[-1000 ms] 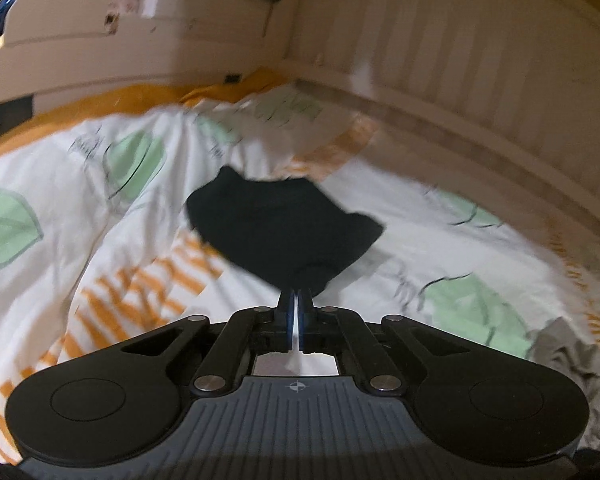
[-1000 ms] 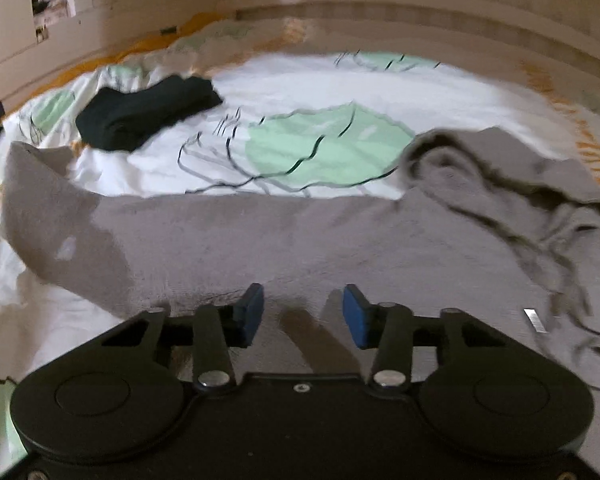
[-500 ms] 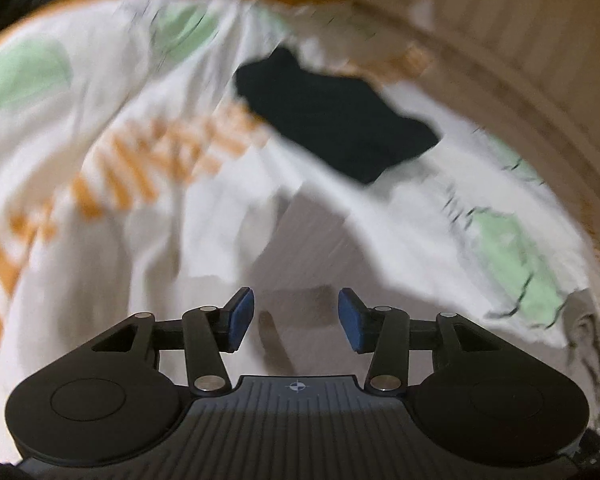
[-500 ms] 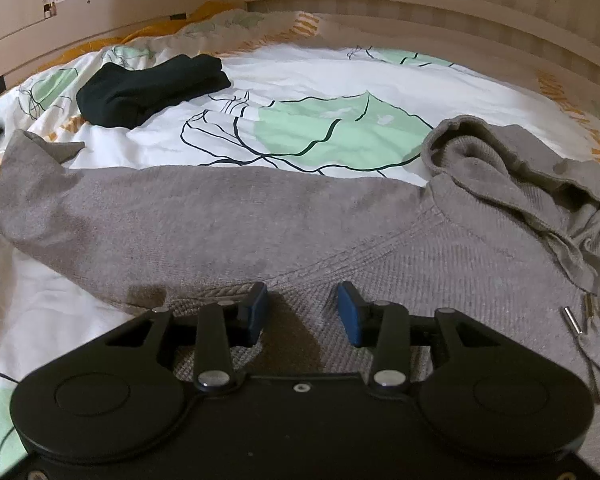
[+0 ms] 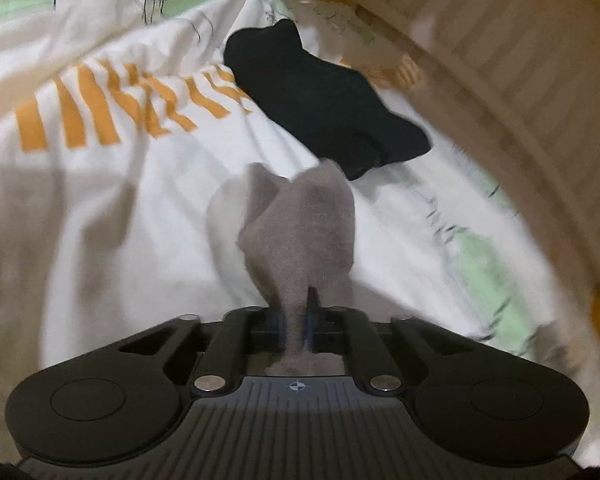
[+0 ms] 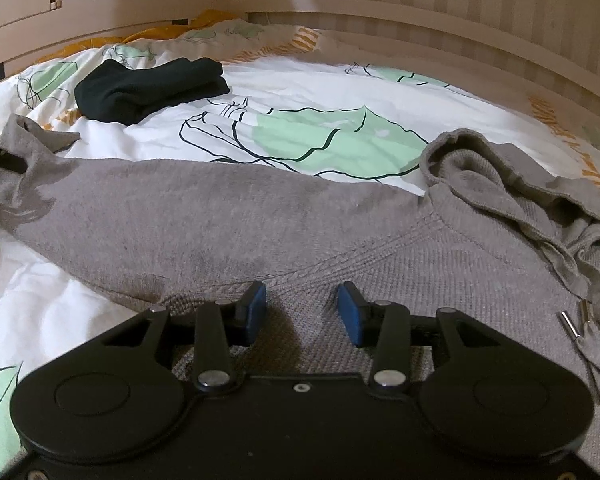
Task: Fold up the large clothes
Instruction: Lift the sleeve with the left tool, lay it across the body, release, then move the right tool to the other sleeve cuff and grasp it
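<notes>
Your left claw (image 5: 296, 326) is pinching the grey hoodie's (image 6: 228, 216) blurred sleeve end; your right claw (image 6: 302, 310) is gaping over it, hiding the cloth below.

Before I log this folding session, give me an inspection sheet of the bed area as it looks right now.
Surface: duvet, white with green leaf and orange stripe print, rumpled.
Job's things: grey hoodie spread flat, sleeve stretched out, hood bunched.
Clutter: dark folded garment lying beyond the sleeve, apart from it.
Grippers: left tool has just closed on the sleeve cuff; right tool open, over the hoodie's shoulder seam.
Cables: nothing seen; only the hoodie's drawstrings.
Surroundings: pale slatted bed frame.
</notes>
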Action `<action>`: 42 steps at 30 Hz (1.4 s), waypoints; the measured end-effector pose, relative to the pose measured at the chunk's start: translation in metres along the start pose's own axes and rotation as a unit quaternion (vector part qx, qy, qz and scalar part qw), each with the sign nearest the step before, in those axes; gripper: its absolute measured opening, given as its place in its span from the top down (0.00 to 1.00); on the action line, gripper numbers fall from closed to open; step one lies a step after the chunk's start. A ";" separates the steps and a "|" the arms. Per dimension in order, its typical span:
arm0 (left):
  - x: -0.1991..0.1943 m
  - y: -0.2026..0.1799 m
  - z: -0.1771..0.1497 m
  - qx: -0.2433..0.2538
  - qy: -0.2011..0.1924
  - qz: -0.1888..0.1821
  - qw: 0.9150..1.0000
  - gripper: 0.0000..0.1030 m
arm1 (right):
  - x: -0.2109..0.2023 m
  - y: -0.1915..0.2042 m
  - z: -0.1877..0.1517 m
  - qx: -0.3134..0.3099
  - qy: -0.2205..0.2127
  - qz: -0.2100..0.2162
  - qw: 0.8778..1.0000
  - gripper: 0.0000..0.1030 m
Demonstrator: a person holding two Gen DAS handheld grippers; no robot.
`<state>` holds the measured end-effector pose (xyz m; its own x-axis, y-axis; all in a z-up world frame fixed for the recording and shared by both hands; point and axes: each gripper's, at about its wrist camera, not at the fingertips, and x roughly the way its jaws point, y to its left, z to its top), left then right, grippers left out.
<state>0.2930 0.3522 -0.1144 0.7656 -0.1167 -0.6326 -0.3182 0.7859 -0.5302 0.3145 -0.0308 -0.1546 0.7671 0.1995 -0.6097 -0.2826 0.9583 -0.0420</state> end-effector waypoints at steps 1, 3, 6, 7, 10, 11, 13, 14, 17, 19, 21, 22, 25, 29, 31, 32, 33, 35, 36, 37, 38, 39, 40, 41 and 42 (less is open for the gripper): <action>-0.002 -0.007 0.001 0.001 -0.008 -0.004 1.000 0.93 | 0.000 0.000 0.000 0.000 0.000 0.000 1.000 0.51; -0.013 -0.030 0.004 0.034 -0.022 -0.002 0.999 0.93 | 0.000 -0.001 0.000 0.003 0.000 0.002 1.000 0.51; -0.034 -0.071 0.009 0.072 -0.035 -0.024 0.997 0.93 | -0.001 -0.003 0.002 0.009 0.003 0.008 1.000 0.51; -0.041 -0.085 0.010 0.079 -0.039 -0.033 0.996 0.93 | -0.001 -0.005 0.003 0.014 0.006 0.012 1.000 0.51; -0.062 -0.132 0.010 0.108 -0.046 -0.060 0.991 0.93 | -0.002 -0.012 0.011 0.028 0.025 0.028 0.999 0.51; -0.067 -0.148 0.008 0.118 -0.047 -0.072 0.989 0.93 | -0.004 -0.016 0.016 0.037 0.032 0.036 0.998 0.51; -0.077 -0.183 0.000 0.142 -0.047 -0.094 0.984 0.93 | -0.014 -0.028 0.022 0.066 0.038 0.043 0.996 0.50; -0.079 -0.199 -0.005 0.155 -0.045 -0.101 0.982 0.93 | -0.022 -0.037 0.024 0.084 0.037 0.046 0.995 0.50; -0.079 -0.250 -0.027 0.199 -0.041 -0.131 0.970 0.93 | -0.050 -0.064 0.023 0.112 0.025 0.051 0.992 0.49; -0.071 -0.281 -0.048 0.224 -0.032 -0.149 0.963 0.92 | -0.069 -0.082 0.017 0.115 0.019 0.038 0.992 0.48; -0.057 -0.304 -0.074 0.231 -0.014 -0.167 0.958 0.92 | -0.086 -0.101 0.009 0.120 0.016 0.025 0.992 0.48; -0.049 -0.312 -0.087 0.231 -0.003 -0.172 0.958 0.92 | -0.096 -0.112 0.002 0.124 0.016 0.017 0.992 0.48; -0.015 -0.335 -0.128 0.236 0.032 -0.180 0.954 0.92 | -0.115 -0.136 -0.016 0.138 0.024 -0.009 0.990 0.48; 0.021 -0.352 -0.186 0.255 0.082 -0.174 0.947 0.85 | -0.130 -0.169 -0.039 0.174 0.044 -0.035 0.983 0.48; 0.038 -0.357 -0.212 0.273 0.111 -0.162 0.942 0.70 | -0.135 -0.182 -0.050 0.192 0.054 -0.044 0.979 0.48; 0.043 -0.357 -0.221 0.283 0.118 -0.157 0.939 0.63 | -0.137 -0.187 -0.055 0.200 0.057 -0.048 0.977 0.48; 0.048 -0.358 -0.233 0.298 0.125 -0.152 0.934 0.59 | -0.139 -0.191 -0.059 0.208 0.060 -0.052 0.975 0.48; 0.047 -0.357 -0.247 0.319 0.131 -0.147 0.927 0.28 | -0.143 -0.200 -0.065 0.223 0.064 -0.057 0.971 0.48; 0.047 -0.355 -0.253 0.327 0.128 -0.146 0.925 0.21 | -0.146 -0.202 -0.069 0.226 0.065 -0.062 0.970 0.48; 0.044 -0.353 -0.258 0.333 0.125 -0.151 0.922 0.15 | -0.147 -0.204 -0.071 0.229 0.065 -0.069 0.969 0.46; 0.038 -0.350 -0.262 0.341 0.122 -0.155 0.919 0.15 | -0.148 -0.206 -0.072 0.231 0.066 -0.073 0.968 0.44; 0.034 -0.348 -0.267 0.350 0.120 -0.154 0.916 0.14 | -0.149 -0.208 -0.072 0.234 0.066 -0.077 0.967 0.41; 0.030 -0.344 -0.271 0.359 0.116 -0.151 0.914 0.09 | -0.150 -0.209 -0.073 0.236 0.067 -0.081 0.966 0.41; 0.026 -0.344 -0.273 0.367 0.111 -0.149 0.911 0.06 | -0.151 -0.211 -0.074 0.237 0.068 -0.086 0.965 0.41; 0.021 -0.340 -0.275 0.374 0.107 -0.150 0.909 0.06 | -0.155 -0.212 -0.078 0.238 0.069 -0.090 0.965 0.41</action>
<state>0.2634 -0.0844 -0.1027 0.6042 -0.4457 -0.6605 0.4163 0.8834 -0.2153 0.2108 -0.2807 -0.1128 0.6857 0.0235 -0.7275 0.1701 0.9666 0.1915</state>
